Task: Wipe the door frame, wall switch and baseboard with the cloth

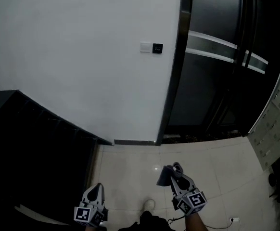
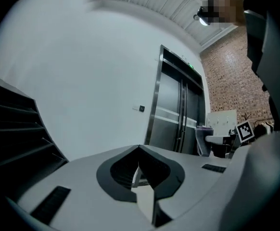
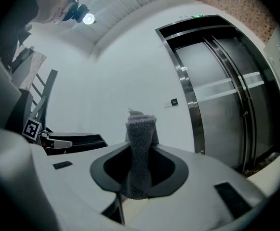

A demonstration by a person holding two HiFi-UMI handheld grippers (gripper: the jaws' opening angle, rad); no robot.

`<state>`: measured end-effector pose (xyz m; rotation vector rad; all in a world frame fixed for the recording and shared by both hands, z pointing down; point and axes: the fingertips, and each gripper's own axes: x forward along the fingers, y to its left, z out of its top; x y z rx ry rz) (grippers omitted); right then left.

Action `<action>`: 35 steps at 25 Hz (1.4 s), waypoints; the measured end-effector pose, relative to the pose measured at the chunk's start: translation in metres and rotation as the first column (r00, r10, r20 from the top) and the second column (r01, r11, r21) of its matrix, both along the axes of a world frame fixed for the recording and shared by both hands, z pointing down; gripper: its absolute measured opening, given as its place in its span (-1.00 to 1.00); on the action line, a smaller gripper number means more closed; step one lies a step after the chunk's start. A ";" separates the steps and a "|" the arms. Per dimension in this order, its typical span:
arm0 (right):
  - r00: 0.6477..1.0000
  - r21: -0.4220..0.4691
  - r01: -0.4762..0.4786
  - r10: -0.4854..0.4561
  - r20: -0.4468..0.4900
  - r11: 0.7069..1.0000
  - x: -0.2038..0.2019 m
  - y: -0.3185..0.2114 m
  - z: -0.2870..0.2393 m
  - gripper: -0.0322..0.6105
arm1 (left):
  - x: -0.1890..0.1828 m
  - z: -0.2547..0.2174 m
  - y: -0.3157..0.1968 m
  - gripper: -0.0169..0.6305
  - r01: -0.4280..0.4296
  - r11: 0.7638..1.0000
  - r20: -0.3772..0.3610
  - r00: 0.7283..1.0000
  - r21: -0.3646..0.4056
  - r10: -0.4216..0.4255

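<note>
Right claw (image 1: 172, 171): it is pinching a grey fuzzy cloth (image 3: 140, 148). The cloth is sticking up past the jaw tips and hanging a little below them.
Left claw (image 1: 98, 187): its jaw tips are pressing together with nothing between them. It is hovering low, at 9 o'clock from the right claw.
Where the cloth is: it is sitting in the right claw, low in the head view and well apart from the wall.
Small white and black wall switch (image 1: 152, 47): it is sitting on the plain white wall (image 1: 72, 57), at 12 o'clock from the right claw and at 9 o'clock from the door frame, close to it.
Dark metal door frame (image 1: 174, 81): it is running along the wall's right edge, beside shiny sliding doors (image 1: 212, 76) with a pale band.
Thin dark baseboard (image 1: 134, 142): it is lying along the foot of the wall, at 11 o'clock from the right claw.
Black stairs (image 1: 34, 143): they are sitting at 10 o'clock from the left claw.
Pale tiled floor (image 1: 222, 167): both claws are hovering over it, and a pale shoe (image 1: 148, 205) is standing between them.
</note>
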<state>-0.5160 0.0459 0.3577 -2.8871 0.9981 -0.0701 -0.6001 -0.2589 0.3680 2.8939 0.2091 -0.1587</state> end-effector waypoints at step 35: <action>0.979 0.003 -0.010 0.010 -0.203 1.000 0.590 -0.034 -0.115 -0.62 | 0.620 -0.046 0.016 -0.95 -0.194 0.979 -0.029 0.980 0.061 0.196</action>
